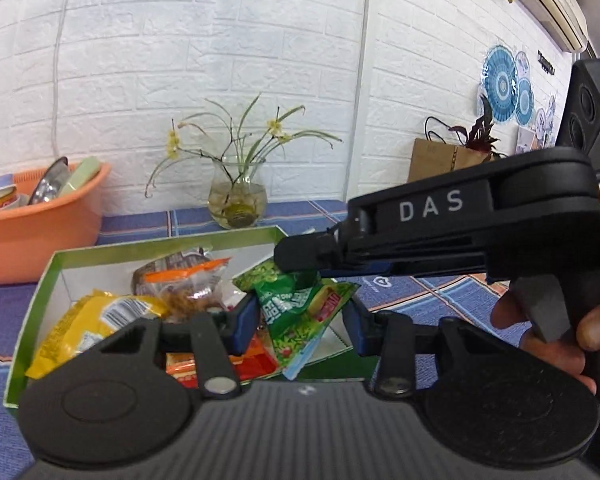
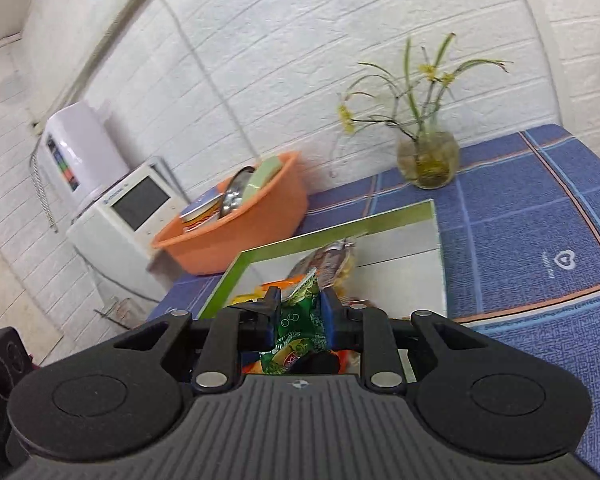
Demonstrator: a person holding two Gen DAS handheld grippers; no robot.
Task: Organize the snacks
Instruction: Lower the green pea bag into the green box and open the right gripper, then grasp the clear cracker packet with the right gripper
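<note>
Green snack pkt (image 1: 296, 312) pinched by both grippers, left (image 1: 300, 320) & right (image 2: 300, 312), held just above green-rimmed box (image 1: 44, 280) w/ other snacks. Mid-carry probably; next needs placing spot, then release.

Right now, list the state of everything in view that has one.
Green packet: crumpled, held above the box by both grippers.
Left gripper: shut on green packet.
Right gripper: shut on green packet.
Box: open, holds snacks.
Yellow packet: lying in the box.
Vase: upright, water inside.
Basin: holds dishes.
</note>
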